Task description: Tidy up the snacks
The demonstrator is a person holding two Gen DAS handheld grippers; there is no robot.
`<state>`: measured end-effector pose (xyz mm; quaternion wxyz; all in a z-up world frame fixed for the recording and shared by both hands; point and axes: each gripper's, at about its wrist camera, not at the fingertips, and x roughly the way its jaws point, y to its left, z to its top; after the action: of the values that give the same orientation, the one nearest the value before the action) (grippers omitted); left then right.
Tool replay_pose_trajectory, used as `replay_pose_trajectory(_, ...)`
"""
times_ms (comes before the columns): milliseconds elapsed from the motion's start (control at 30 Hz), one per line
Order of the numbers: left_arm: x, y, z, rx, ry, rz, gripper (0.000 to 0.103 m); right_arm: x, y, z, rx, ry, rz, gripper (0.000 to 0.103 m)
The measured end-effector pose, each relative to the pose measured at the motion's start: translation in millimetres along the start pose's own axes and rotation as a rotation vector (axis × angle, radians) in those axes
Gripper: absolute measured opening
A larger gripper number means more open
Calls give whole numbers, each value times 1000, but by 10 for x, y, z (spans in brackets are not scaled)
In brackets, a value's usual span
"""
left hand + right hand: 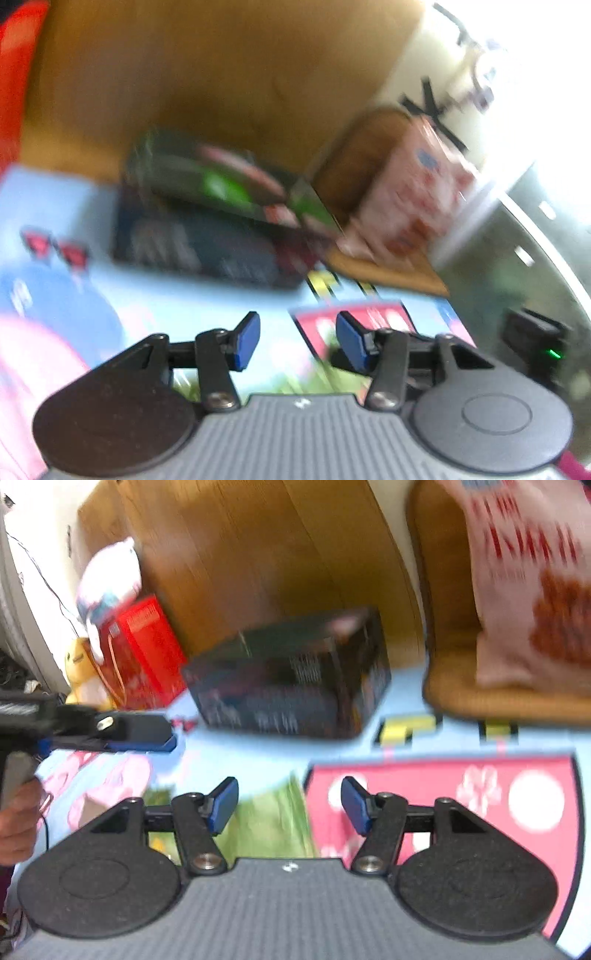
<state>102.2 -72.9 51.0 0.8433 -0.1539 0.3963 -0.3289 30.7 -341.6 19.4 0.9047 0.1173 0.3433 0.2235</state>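
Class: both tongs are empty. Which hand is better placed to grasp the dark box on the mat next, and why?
Probably the right. The right tongs gape, empty, facing the dark box almost squarely. The left tongs see it off to one side.

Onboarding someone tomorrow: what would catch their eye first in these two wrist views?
Probably the dark snack box, standing mid-scene on the bright cartoon mat against the wooden panel behind. To its right, a pink snack bag sits in a woven basket. At far left are a red box and plush toys. The right gripper is open and empty.
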Motion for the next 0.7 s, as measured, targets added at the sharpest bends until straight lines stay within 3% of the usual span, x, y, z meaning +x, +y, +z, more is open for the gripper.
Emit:
replay_pose_trajectory(33,22,-36,-84,-4,22,-10,46,-11,-5,-68,22,16,19,58)
replay_pose_trajectory(67,48,-73,-156,-5,41,-16,46,-60,-2,-117,38,7,41,39)
replay_pose_trajectory(100,79,-117,-232,-3,59,-19,46,-90,0,-113,47,12,64,31)
replay_pose_trajectory(200,145,-192,-433,-5,84,-17,45,-297,26,-215,65,-27,32,20)
replay_pose_trajectory(333,194,-386,-546,27,103,-15,45,-487,-89,-362,137,-63,10,15)
replay_pose_trajectory(467,411,-530,-644,39,178,-32,45,-735,-121,-502,150,-129,-94,13)
replay_pose_trajectory(600,498,-772,-710,106,193,-45,45,-981,-211,-688,208,-186,-179,13)
replay_pose_trajectory(633,501,-810,-718,111,206,-60,45,-1051,-252,-734,231,-197,-191,14)
replay_pose_trajectory(700,479,-877,-703,133,206,-71,45,-1188,-358,-816,284,-218,-211,26)
